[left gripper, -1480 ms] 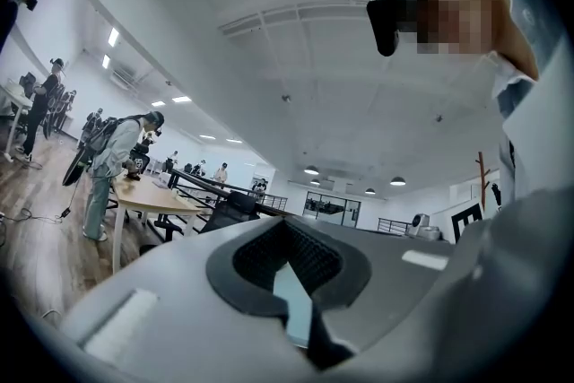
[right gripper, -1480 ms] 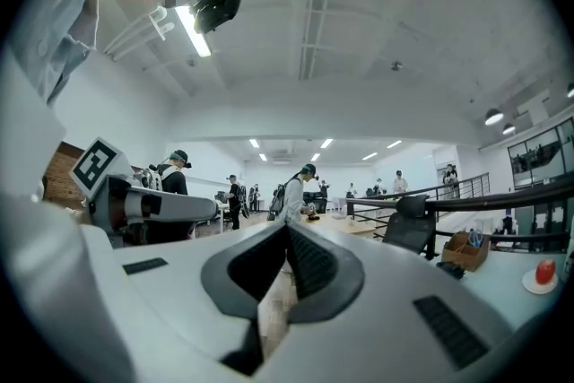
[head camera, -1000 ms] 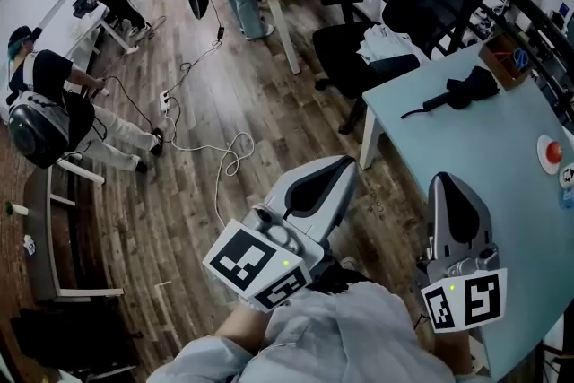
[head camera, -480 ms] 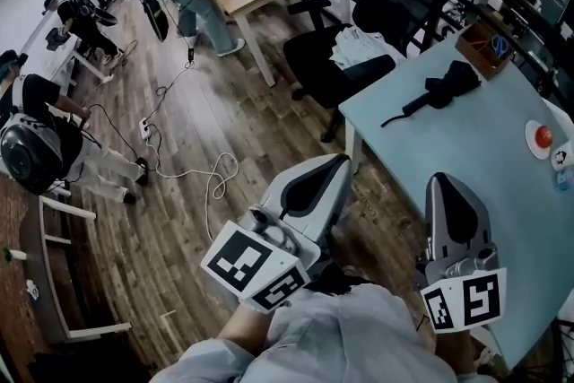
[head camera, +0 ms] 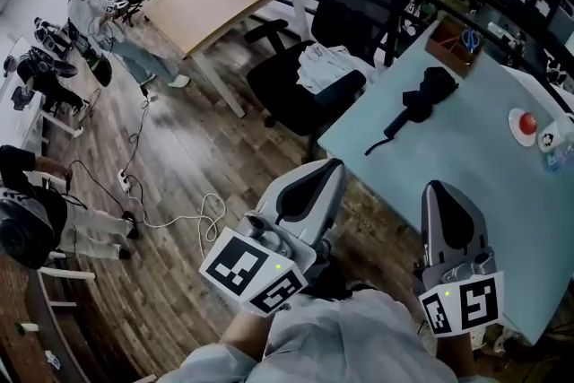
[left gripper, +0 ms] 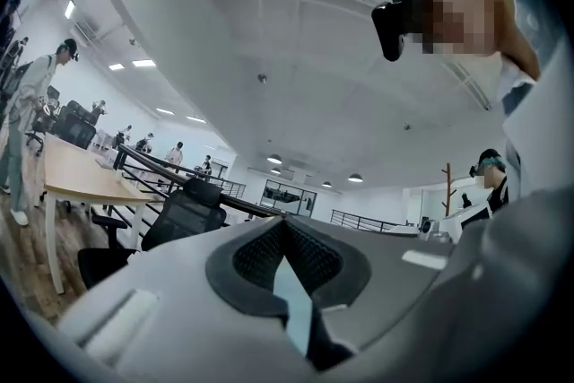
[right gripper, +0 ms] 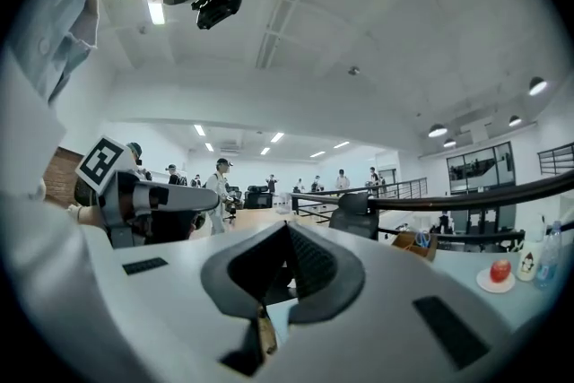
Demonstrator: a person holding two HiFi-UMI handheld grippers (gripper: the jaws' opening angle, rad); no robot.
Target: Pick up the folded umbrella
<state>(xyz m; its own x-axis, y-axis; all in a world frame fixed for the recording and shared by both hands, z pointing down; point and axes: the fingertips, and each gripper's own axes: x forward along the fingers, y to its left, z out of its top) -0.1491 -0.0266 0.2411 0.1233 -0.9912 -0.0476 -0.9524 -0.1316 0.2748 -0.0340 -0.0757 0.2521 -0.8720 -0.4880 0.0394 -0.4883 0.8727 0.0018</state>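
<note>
On left tool [head camera: 330, 168], square markers [head camera: 254, 272]

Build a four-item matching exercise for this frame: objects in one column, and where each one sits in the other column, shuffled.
Things:
1. folded umbrella
2. white cloth
3. red fruit
4. brown box

Places:
A. on the white plate
B. on the seat of the black chair
C. lying directly on the table, around its middle
D. at the table's far edge, beyond the folded umbrella

Pairs: 1-C, 2-B, 3-A, 4-D.
</note>
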